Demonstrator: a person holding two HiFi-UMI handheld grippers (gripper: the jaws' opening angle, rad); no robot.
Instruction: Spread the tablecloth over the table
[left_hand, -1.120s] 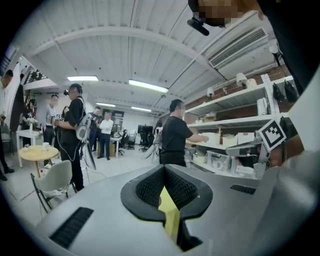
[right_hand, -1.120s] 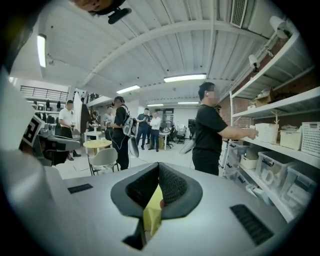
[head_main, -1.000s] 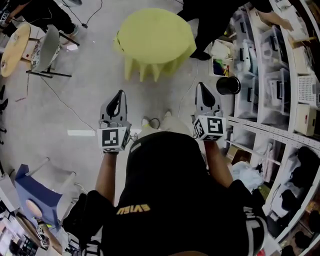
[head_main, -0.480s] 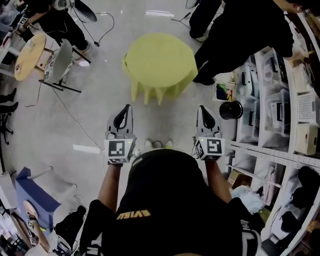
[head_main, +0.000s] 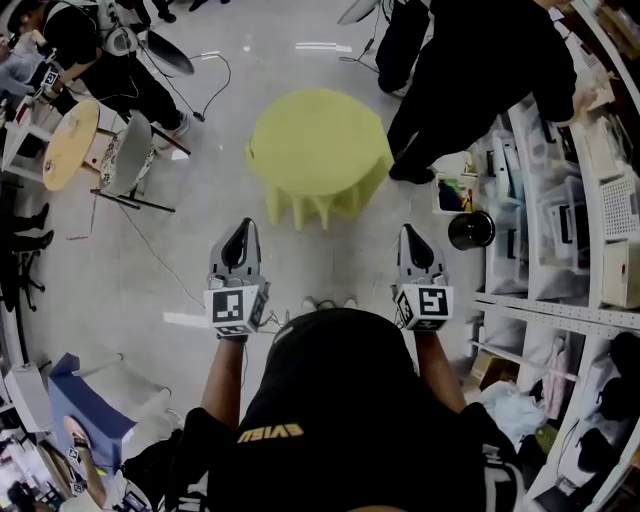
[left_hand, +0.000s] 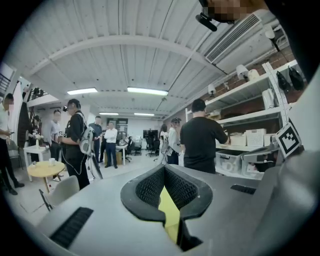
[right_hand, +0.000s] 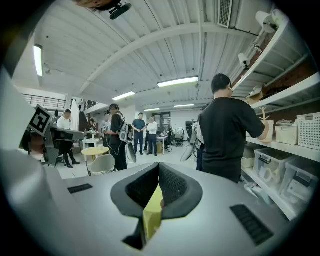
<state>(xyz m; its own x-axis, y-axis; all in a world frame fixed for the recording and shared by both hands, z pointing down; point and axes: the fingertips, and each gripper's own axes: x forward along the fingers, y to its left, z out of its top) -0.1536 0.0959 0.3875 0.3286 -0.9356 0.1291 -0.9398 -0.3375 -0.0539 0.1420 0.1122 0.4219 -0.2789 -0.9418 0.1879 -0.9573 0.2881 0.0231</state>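
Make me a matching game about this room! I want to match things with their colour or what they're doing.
Things:
1. tablecloth
2. bin
3. small round table
4. left gripper

Colour or state:
A. black
B. shut, holding nothing
C. yellow
D. pale wood

Right pairs: 1-C, 2-A, 3-D, 4-B
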